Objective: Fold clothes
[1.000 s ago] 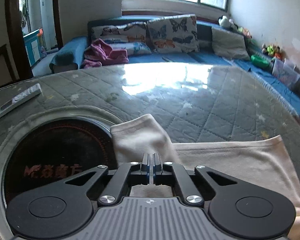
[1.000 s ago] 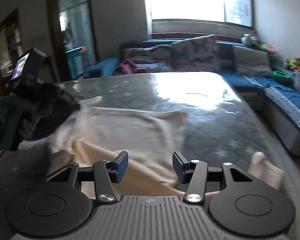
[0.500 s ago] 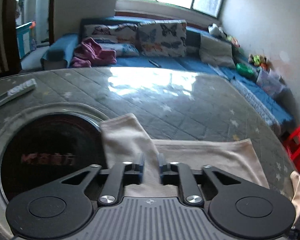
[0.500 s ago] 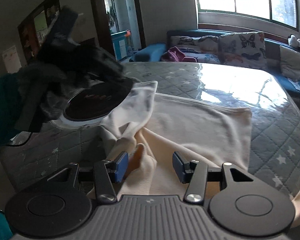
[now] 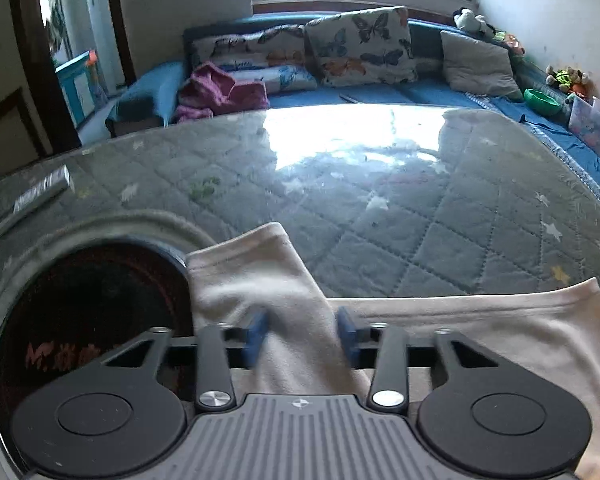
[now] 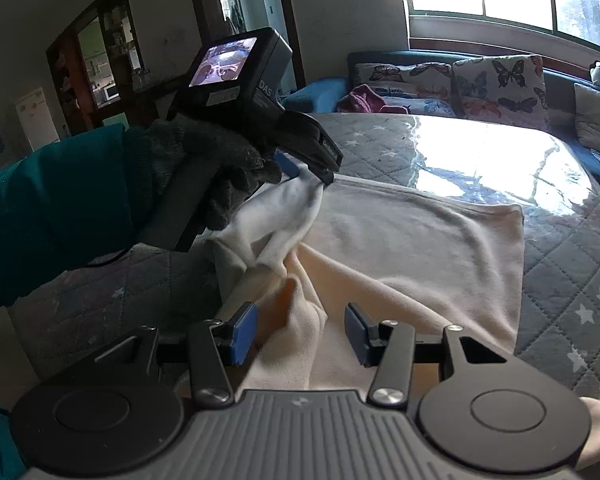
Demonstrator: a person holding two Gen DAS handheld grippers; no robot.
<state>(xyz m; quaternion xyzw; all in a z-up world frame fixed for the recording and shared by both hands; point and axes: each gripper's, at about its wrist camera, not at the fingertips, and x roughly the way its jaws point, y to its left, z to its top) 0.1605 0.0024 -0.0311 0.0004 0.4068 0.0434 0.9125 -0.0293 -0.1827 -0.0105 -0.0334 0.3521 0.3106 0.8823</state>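
Observation:
A cream garment (image 6: 412, 248) lies spread on the grey quilted table. Its sleeve (image 5: 256, 280) points away from me in the left wrist view, over the edge of a dark round inset. My left gripper (image 5: 300, 334) is open, its blue pads on either side of the sleeve, not pinching it. It also shows in the right wrist view (image 6: 304, 168), held by a gloved hand above the sleeve (image 6: 280, 216). My right gripper (image 6: 302, 336) is open, with a bunched fold of the garment between its jaws.
A dark round inset (image 5: 88, 312) sits in the table at the left. A remote control (image 5: 28, 202) lies at the far left. A blue sofa (image 5: 380, 92) with butterfly cushions and a pink cloth (image 5: 220, 90) stands behind the table.
My left gripper has opened and let go of the sleeve. My right gripper has swung left toward the bunched fold near the sleeve and stayed open.

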